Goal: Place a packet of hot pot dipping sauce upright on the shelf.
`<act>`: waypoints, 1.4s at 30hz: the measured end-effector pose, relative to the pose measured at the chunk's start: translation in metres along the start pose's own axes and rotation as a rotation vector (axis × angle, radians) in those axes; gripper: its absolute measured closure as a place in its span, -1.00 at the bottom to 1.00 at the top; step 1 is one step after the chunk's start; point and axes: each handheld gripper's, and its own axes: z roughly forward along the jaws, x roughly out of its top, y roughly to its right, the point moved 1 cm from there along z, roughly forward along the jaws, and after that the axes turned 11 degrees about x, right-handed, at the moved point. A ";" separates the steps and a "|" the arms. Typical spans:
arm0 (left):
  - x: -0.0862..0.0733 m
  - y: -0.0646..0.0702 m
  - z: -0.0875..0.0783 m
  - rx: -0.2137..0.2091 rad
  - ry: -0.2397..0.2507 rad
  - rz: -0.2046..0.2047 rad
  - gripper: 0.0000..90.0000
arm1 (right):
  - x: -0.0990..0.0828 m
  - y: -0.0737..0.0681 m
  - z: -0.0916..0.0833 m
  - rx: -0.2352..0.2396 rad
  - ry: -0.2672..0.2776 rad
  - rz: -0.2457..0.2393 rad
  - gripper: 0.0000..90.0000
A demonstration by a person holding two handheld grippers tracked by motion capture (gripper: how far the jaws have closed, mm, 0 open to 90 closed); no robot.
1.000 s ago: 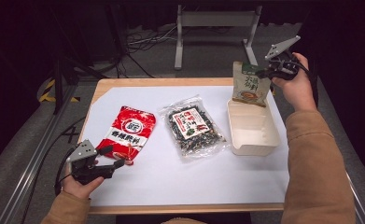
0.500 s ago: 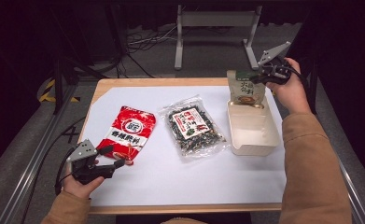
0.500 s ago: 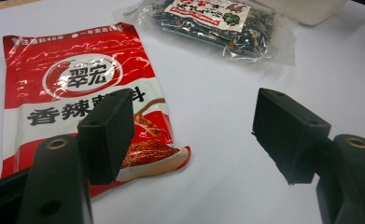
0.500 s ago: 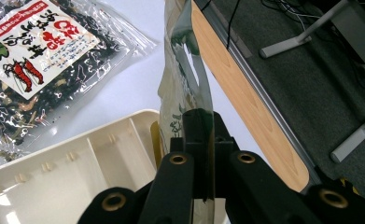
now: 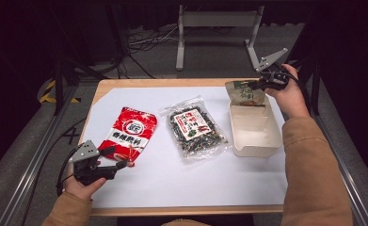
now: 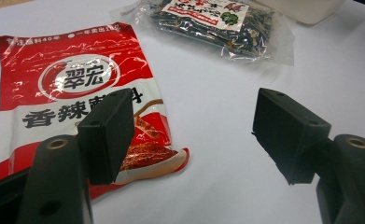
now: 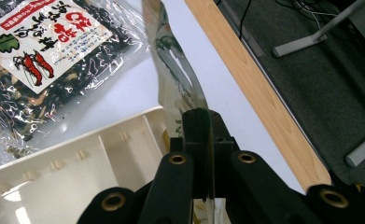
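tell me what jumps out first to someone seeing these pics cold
First, the right tool at the table's far right, clamped on the top edge of a green-printed pouch hanging over the far end of the cream tray. Next, the bright red packet lying flat at the left, with the left tool open just beside its near corner. Between them lies a clear bag of dark dried food.

Three packets (image 5: 133,134), one tray (image 5: 255,147)

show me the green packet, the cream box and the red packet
green packet (image 5: 243,92), high view, on its printed front above the box
cream box (image 5: 254,130), high view, on its bare inner floor
red packet (image 6: 73,79), left gripper view, on its round white logo
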 end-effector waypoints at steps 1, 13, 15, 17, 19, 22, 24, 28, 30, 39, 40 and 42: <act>0.000 0.000 0.000 0.000 0.000 0.000 -0.33 | 0.000 0.000 0.001 -0.001 -0.002 0.000 1.00; 0.000 0.000 0.001 0.000 0.000 0.004 -0.33 | -0.022 0.005 0.006 -0.021 -0.021 0.085 0.97; 0.000 0.001 0.001 -0.002 -0.001 -0.004 -0.33 | -0.027 0.005 0.006 -0.033 -0.024 0.108 0.94; 0.001 0.000 0.001 -0.004 -0.001 0.004 -0.33 | -0.032 0.006 0.005 -0.035 -0.010 0.135 0.93; 0.001 0.000 0.001 -0.004 -0.004 0.004 -0.33 | -0.033 0.005 0.005 -0.038 -0.008 0.145 0.89; 0.001 0.000 0.002 -0.006 -0.004 0.010 -0.34 | -0.033 0.004 0.004 -0.058 -0.011 0.162 0.76; 0.001 0.000 0.003 -0.007 -0.003 0.011 -0.34 | -0.033 0.004 0.004 -0.062 -0.011 0.163 0.69; 0.001 0.000 0.003 -0.008 -0.003 0.005 -0.34 | -0.034 0.003 0.003 -0.077 0.009 0.179 0.41; 0.002 0.000 0.003 -0.008 -0.003 0.006 -0.34 | -0.032 0.002 0.001 -0.116 0.033 0.186 0.12; 0.002 0.000 0.003 -0.007 -0.004 0.008 -0.34 | -0.029 -0.002 -0.015 -0.208 0.138 0.186 -0.17; 0.001 0.001 0.003 -0.009 -0.005 -0.006 -0.34 | -0.028 -0.003 -0.017 -0.214 0.152 0.186 -0.19; 0.001 0.001 0.004 -0.009 -0.006 -0.006 -0.35 | -0.027 -0.006 -0.022 -0.229 0.178 0.186 -0.20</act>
